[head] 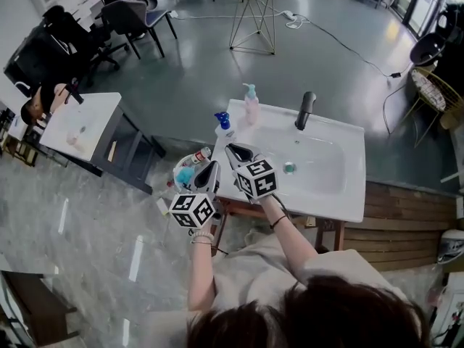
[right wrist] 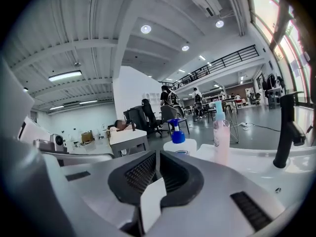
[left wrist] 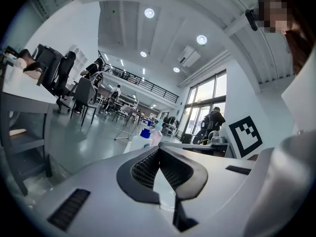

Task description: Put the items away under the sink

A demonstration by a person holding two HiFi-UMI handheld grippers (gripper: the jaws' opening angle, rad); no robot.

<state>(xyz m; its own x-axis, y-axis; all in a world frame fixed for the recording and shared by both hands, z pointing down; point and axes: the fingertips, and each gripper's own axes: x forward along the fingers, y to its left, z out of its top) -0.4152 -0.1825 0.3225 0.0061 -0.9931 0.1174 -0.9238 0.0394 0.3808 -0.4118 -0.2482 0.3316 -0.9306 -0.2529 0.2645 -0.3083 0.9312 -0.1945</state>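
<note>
**White sink (head: 341,207) in an open hall: bottles upright ahead, both pairs of jaws together and empty**

A glossy grey floor runs off to desks and chairs behind, and the sink stands on a wooden frame in the foreground. On its back left corner stand two bottles: a squat blue-pump bottle (head: 223,125) and a taller pink pump bottle (head: 251,106), just beside it toward the black tap (head: 305,110). Both are upright, with their long axes vertical. They lie straight ahead of the right gripper (head: 235,153), whose tips hover over the sink's left edge, and the blue-pump bottle is the closer of the two. This gripper is the nearer one, so I judge it the likelier to reach.

The left gripper (head: 212,171) hangs off the sink's left side, above a round tub (head: 176,171) of small items that I cannot sort out. Each gripper's own view shows its ribbed pads meeting at the tips with nothing between them. The jaws must therefore part before either bottle can be taken from the side.
</note>
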